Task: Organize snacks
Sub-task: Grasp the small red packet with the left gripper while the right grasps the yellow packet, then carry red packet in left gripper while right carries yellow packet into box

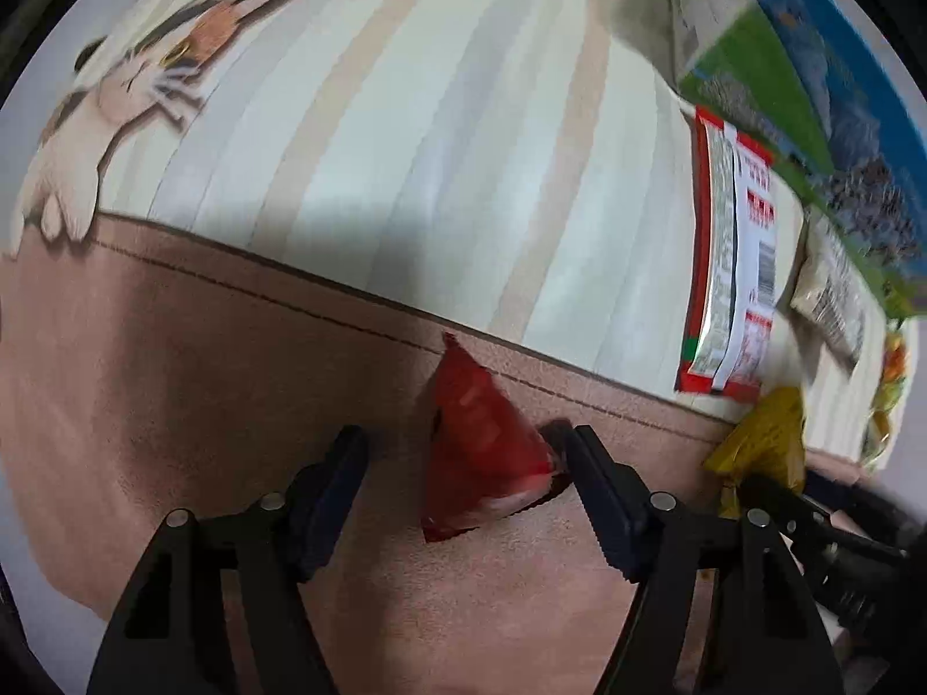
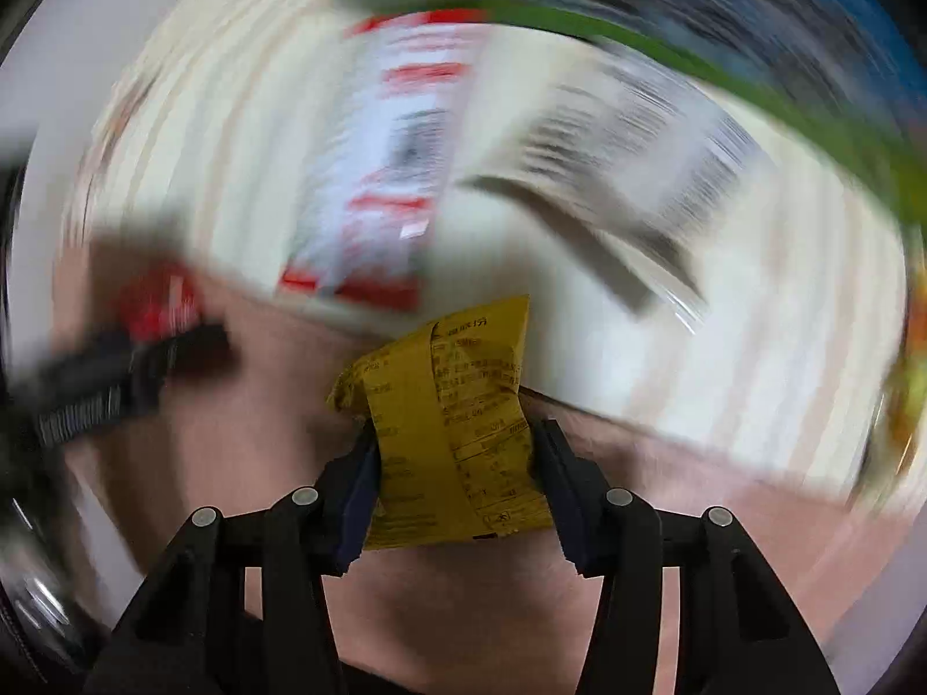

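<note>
In the left wrist view, the left gripper (image 1: 463, 457) sat at the bottom centre of the frame with its two black fingers spread wide apart, and a small red foil snack packet (image 1: 484, 443) lay between them on the pink suede-like border of the mat (image 1: 232, 359); the packet's lower right corner touched the right-hand finger, while the left-hand finger stood clear of it. Toward the lower right of that frame, the right gripper (image 1: 753, 483) came in from the edge, clamped on a crumpled yellow snack packet (image 1: 765, 434). Above the border, the cream striped cloth surface (image 1: 405, 145) filled the middle of the frame, with a printed calico cat (image 1: 145, 87) at the upper left. At the right, a flat red-and-white snack packet (image 1: 733, 255) lay on the stripes, a beige packet with printed text (image 1: 834, 295) just beside it, and a green-and-blue box (image 1: 811, 87) at the upper right. In the right wrist view, the yellow packet filled the lower centre, squeezed between both fingers, its printed back facing the camera. Everything past it was heavily blurred: the red-and-white packet at upper centre, the beige one to its right, and the left gripper with the red packet at the left edge.
</note>
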Available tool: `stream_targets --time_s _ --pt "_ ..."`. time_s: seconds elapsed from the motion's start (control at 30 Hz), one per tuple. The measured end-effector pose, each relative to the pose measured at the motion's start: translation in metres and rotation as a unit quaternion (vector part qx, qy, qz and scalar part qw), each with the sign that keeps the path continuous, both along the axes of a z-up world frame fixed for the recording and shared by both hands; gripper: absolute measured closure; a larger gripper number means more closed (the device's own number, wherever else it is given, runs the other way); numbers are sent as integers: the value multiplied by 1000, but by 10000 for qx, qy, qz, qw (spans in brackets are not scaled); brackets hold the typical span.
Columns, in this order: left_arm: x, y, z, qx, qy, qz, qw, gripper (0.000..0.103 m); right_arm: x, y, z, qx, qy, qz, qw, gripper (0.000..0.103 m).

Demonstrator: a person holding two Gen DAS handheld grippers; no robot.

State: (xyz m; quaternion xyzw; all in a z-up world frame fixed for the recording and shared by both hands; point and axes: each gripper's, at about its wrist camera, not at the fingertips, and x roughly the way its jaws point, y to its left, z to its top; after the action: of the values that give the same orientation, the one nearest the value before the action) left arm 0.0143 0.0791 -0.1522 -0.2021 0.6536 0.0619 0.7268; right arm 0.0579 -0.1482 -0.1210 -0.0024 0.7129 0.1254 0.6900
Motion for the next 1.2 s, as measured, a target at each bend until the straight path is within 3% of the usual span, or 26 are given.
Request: stream_targets --time_s 0.1,0.2,0.23,0.27,0.3,0.33,0.43,0.57,0.7,0.87,0.97,1.2 --pt "-1 4 -5 -82 39 29 10000 34 4 -6 -9 340 264 -314 9986 29" --pt "1 2 -12 93 83 -101 9999 34 2 8 -13 107 218 -85 9997 28" --pt "1 2 -15 188 92 -136 9997 39 0 13 -15 20 192 -40 9998 28" --pt "0 -1 -15 368 110 -175 9991 45 -1 15 -16 -53 144 -16 9999 28" --pt "1 -5 -14 459 99 -214 9987 61 -3 17 -16 -139 82 -40 9999 33" --pt "-1 -6 -12 493 101 -246 9984 63 -6 22 -18 -248 22 -81 9997 42" --pt "-7 -9 -9 380 138 -216 9989 65 -18 21 -19 -292 -176 -155 9993 49" --pt "-21 -28 3 148 133 -147 9997 65 -29 6 -10 -105 -208 -284 9993 52" --pt "-26 -50 19 -19 9 -233 9997 66 -31 -23 15 166 -311 -435 9984 52" --pt "-23 -74 62 -274 -373 -414 9981 66 -29 -48 63 543 -627 -583 9948 53" --pt "-6 -92 100 -483 -720 -581 9945 66 -18 -63 99 781 -863 -684 9908 53" --pt "78 -109 186 -765 -1405 -1071 9813 66 28 -100 185 1217 -1475 -959 9768 53"
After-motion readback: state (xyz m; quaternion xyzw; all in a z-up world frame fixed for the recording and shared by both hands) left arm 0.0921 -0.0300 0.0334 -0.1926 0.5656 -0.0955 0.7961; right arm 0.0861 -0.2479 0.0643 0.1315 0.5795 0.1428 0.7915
